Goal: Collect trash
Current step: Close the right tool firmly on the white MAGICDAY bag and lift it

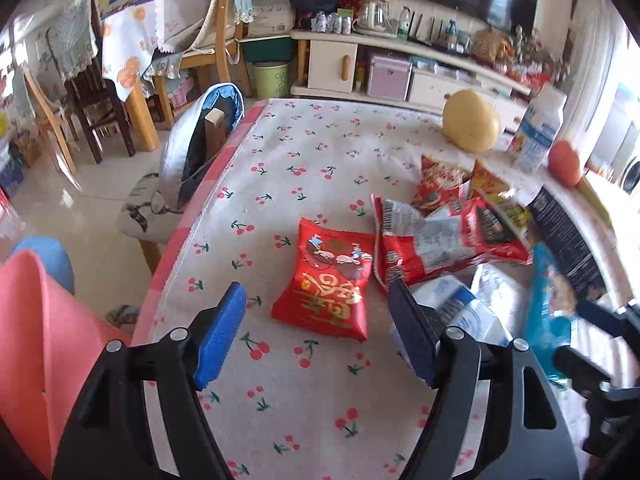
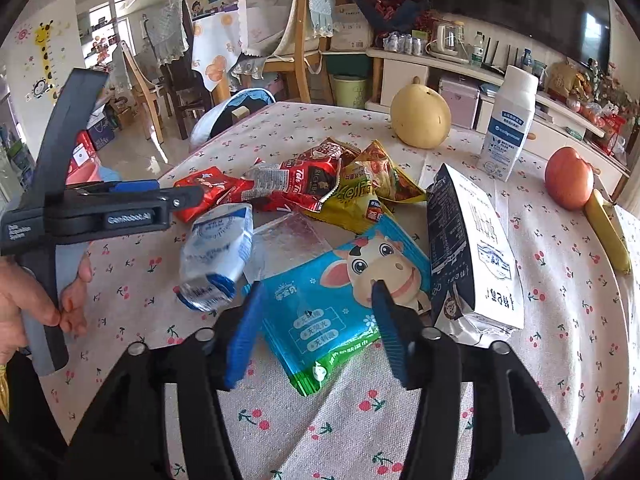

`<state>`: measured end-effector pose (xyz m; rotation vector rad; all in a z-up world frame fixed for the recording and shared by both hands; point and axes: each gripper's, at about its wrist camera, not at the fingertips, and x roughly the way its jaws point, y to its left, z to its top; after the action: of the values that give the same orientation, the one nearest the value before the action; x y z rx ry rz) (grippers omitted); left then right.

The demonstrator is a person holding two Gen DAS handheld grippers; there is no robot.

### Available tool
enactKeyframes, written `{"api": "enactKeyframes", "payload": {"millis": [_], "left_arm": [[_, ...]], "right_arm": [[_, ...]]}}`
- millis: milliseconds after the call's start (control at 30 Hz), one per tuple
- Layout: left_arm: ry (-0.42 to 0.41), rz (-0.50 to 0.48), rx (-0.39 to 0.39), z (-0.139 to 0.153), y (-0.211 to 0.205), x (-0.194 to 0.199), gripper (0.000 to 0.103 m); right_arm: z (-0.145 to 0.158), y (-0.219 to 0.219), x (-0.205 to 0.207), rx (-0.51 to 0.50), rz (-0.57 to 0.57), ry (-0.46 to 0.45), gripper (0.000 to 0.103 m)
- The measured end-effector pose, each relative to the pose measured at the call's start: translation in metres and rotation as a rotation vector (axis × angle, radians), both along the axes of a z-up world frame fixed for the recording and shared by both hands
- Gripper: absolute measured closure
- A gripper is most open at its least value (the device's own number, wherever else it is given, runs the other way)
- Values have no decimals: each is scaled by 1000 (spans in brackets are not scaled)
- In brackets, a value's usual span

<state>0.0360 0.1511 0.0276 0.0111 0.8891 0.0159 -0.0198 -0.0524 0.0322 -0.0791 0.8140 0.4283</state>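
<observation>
Both grippers, left (image 1: 316,312) and right (image 2: 316,312), gape empty; the blue cow wrapper (image 2: 340,292) is cut off in left view

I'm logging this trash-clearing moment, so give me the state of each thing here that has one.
left gripper: jaws open, empty, above the table
right gripper: jaws open, empty, over the blue cow packet
red snack bag: puffed, lying flat
crushed milk carton: squashed, on its side
dark-sided carton: toppled, dented
white bottle: upright
</observation>
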Motion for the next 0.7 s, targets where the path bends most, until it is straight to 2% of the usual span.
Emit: {"api": "enactKeyframes", "payload": {"millis": [67,133,167,233,333,433,700], "left_arm": [[12,-9,39,-5,-3,6,29],[24,-13,43,-9,-3,11,32],[28,-11,43,-11,-3,12,41],[28,-20,22,-12,-5,13,51],[30,-24,35,-12,-7,12,51],[37,-28,12,-11,-9,8,52],[6,12,-1,3,-2,-4,52]], "right_arm": [[1,3,-1,17,16,4,45],[2,6,-1,31,31,2,42],[2,9,-2,35,40,0,37],[0,15,-1,47,63,4,30],[-4,26,-1,54,102,12,27],[-5,40,-2,1,130,-20,26],[-9,59,11,14,196,6,27]]}}
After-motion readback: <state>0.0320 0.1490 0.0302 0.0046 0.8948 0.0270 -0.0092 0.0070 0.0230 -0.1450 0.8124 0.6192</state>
